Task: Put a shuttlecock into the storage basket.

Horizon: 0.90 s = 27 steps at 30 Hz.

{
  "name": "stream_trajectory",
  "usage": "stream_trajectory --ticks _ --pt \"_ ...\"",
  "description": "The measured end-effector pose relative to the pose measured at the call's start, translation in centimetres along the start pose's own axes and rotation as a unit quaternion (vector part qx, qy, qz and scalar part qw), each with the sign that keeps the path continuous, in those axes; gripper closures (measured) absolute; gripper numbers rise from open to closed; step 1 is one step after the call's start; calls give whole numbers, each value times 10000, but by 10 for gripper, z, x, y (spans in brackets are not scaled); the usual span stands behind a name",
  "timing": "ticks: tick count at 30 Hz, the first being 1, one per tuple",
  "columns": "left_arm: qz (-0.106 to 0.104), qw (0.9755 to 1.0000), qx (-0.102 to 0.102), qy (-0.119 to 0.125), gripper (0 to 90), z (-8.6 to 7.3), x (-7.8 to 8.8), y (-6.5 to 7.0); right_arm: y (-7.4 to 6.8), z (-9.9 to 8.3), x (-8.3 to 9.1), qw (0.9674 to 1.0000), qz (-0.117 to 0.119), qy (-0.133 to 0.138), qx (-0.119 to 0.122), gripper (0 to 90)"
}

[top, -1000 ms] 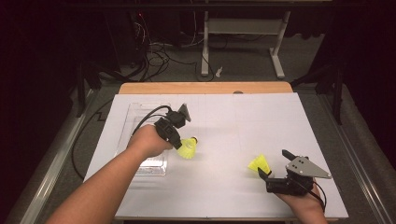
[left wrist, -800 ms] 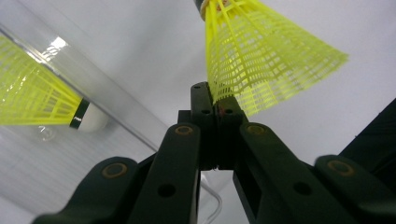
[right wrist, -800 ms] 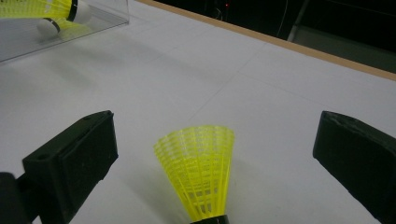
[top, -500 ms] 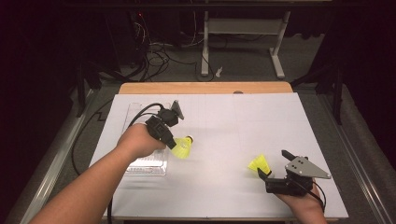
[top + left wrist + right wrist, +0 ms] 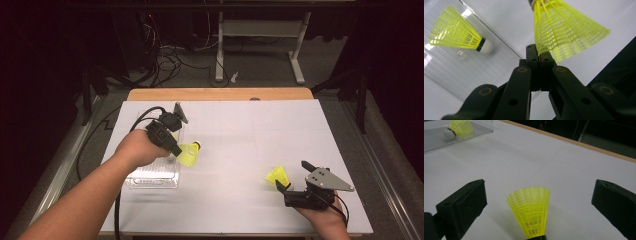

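A yellow plastic shuttlecock [image 5: 189, 153] is pinched by the edge of its mesh skirt between the pressed-together jaws of the left hand-held gripper [image 5: 175, 150], and hangs in the air just beside the right edge of a clear plastic box [image 5: 152, 176] that lies on the left part of the white worktop [image 5: 240, 130]. In the left gripper view this shuttlecock [image 5: 564, 30] fans out above and to the right of the closed jaw tips, its skirt caught between them and its cork end pointing away from the camera. Below it in that view the clear plastic box [image 5: 454, 72] holds a second shuttlecock [image 5: 459, 37], which lies on its side with the white cork and black band toward the right of the picture. The person's left hand [image 5: 135, 150] grips the tool from above the box, and a black cable loops from it toward the table's left edge.

A third shuttlecock [image 5: 277, 176] stands on its cork on the right part of the worktop, skirt upward, just in front of the right hand-held gripper [image 5: 295, 187]. In the right gripper view that shuttlecock [image 5: 531, 210] sits between the two spread black jaws, clear of both pads, neither one touching the skirt. The box with its shuttlecock [image 5: 459, 127] shows far off at the upper left of that view.
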State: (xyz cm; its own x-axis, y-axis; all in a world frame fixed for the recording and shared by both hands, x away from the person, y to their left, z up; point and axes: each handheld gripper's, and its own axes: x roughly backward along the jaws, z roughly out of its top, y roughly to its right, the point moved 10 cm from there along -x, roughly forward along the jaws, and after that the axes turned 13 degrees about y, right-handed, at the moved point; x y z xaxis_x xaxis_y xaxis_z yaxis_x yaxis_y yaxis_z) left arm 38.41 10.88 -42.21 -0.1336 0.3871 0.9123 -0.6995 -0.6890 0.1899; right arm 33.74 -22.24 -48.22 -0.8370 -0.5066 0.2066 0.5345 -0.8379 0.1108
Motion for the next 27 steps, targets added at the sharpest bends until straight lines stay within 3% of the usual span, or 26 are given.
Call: stream_trajectory --ticks 9,27 --pt "12 10000 77 32 896 -3 12 -7 0 0 0 10000 1 -5 3 5" --pt "308 9979 532 186 896 -18 33 -48 -1 0 0 10000 8 -2 11 5"
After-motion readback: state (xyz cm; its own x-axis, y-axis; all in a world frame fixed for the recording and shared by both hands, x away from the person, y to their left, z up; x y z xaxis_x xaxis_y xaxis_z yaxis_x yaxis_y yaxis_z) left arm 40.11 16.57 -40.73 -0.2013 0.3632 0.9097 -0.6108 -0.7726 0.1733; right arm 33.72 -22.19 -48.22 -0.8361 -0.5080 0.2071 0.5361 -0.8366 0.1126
